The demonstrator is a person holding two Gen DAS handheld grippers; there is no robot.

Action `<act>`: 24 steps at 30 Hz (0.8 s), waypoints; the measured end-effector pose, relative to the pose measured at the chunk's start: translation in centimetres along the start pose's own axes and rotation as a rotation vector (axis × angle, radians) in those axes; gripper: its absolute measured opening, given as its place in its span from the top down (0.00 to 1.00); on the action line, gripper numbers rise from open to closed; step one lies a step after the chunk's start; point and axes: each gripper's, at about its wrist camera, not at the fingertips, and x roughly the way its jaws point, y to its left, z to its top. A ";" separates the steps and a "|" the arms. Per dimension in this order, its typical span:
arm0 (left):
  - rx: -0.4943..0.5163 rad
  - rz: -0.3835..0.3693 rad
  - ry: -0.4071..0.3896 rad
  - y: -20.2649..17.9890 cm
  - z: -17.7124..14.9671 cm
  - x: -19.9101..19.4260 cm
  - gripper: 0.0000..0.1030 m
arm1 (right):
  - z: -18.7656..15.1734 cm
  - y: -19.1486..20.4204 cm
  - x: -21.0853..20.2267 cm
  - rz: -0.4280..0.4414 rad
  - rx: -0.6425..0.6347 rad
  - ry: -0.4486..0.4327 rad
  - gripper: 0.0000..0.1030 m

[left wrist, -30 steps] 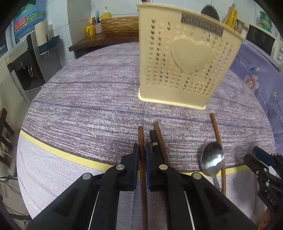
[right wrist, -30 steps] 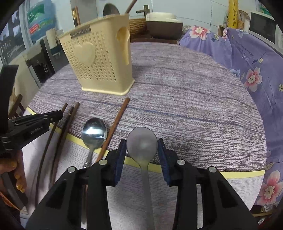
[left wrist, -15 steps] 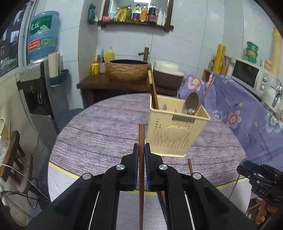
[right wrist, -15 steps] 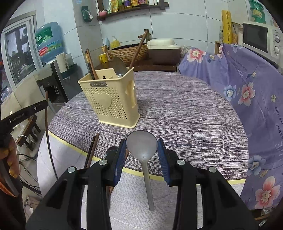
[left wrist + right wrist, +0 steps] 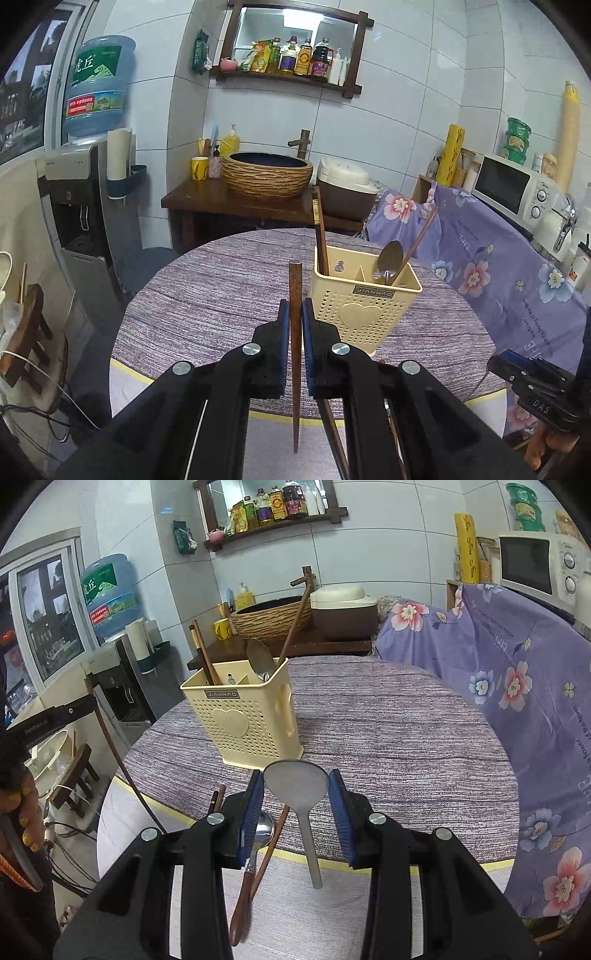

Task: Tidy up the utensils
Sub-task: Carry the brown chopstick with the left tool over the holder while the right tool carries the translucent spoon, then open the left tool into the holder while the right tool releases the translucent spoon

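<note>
My left gripper (image 5: 295, 304) is shut on a brown chopstick (image 5: 294, 277), held in the air in front of the cream utensil holder (image 5: 364, 299). The holder stands on the round table and contains dark chopsticks (image 5: 320, 236), a metal spoon (image 5: 391, 256) and another chopstick. My right gripper (image 5: 295, 780) is shut on the bowl of a grey spoon (image 5: 309, 834), its handle hanging down, a little short of the holder (image 5: 243, 716). On the table below lie a wooden-handled metal spoon (image 5: 260, 834) and loose chopsticks (image 5: 275, 830).
The table (image 5: 388, 738) has a purple-grey cloth with a yellow border. A purple floral cover (image 5: 517, 672) hangs to the right. A water dispenser (image 5: 85, 206) and a wooden stool (image 5: 26, 332) stand to the left. A sideboard with a woven basin (image 5: 267, 175) is behind.
Both grippers have risen from the table and tipped up, the left lifting the chopstick, the right lifting the grey spoon. The holder now appears farther away and lower in both views.
</note>
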 end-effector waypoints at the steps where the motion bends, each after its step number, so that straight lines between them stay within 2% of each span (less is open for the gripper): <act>1: 0.003 0.000 -0.002 -0.1 0.0 0.0 0.92 | 0.0 0.0 0.1 0.004 0.002 0.000 0.64; 7: 0.008 -0.005 -0.019 0.1 0.4 -0.5 0.92 | 0.1 0.0 0.3 0.036 0.012 -0.006 0.64; 11: 0.027 -0.015 -0.049 -0.2 2.2 -1.2 0.92 | 1.6 0.2 0.1 0.094 0.026 -0.029 0.64; 14: 0.025 -0.046 -0.093 -0.9 5.0 -2.3 0.92 | 4.3 1.3 -0.4 0.116 0.008 -0.081 0.64; 18: 0.012 -0.122 -0.158 -2.0 9.8 -3.4 0.92 | 9.6 3.2 -1.8 0.151 -0.015 -0.200 0.64; 21: -0.005 -0.141 -0.227 -2.7 13.5 -3.6 0.92 | 13.4 4.5 -1.9 0.165 -0.009 -0.267 0.64; 24: -0.016 -0.143 -0.269 -3.5 16.1 -2.5 0.92 | 16.1 5.2 -1.0 0.165 0.000 -0.295 0.64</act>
